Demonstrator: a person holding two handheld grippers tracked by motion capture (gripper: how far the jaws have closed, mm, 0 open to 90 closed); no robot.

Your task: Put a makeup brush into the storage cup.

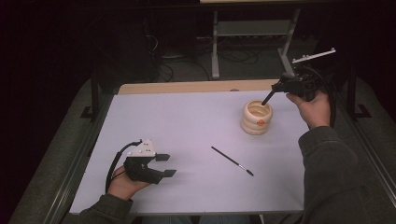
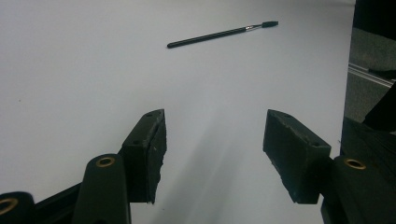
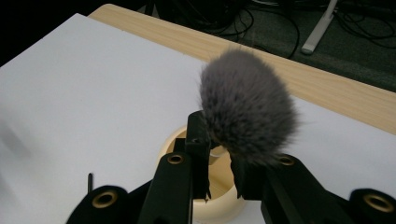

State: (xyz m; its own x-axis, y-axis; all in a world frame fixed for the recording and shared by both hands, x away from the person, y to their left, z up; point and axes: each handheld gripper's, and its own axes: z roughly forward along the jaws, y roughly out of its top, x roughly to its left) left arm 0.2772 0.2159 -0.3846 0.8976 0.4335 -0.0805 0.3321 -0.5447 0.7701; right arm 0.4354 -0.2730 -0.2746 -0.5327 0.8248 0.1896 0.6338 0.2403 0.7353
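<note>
The right gripper (image 1: 280, 88) is clenched on a fluffy makeup brush (image 3: 247, 105), with the jaws pinching it just under the grey head, and it hangs directly over the mouth of the cream ribbed holder (image 1: 257, 117). From the high view the dark handle slants down from the jaws toward the opening. I judge the step in hand to be lowering the brush into the holder.

The brush should be light, with a stiff, thin and rather smooth handle that may turn in the pads. The bristles are soft, so the hold belongs on the handle, not on the head. The holder looks light too and could tip if the handle pushes its rim.

The left gripper (image 1: 159, 164) rests released near the front of the table (image 1: 177, 121), nothing between its jaws. In front of them, well apart, lies a thin black brush (image 2: 222, 33).

The lower end of the held handle is hidden behind the jaws, so I cannot tell if it is already inside the holder. The orange mark on the holder is too small to read.
</note>
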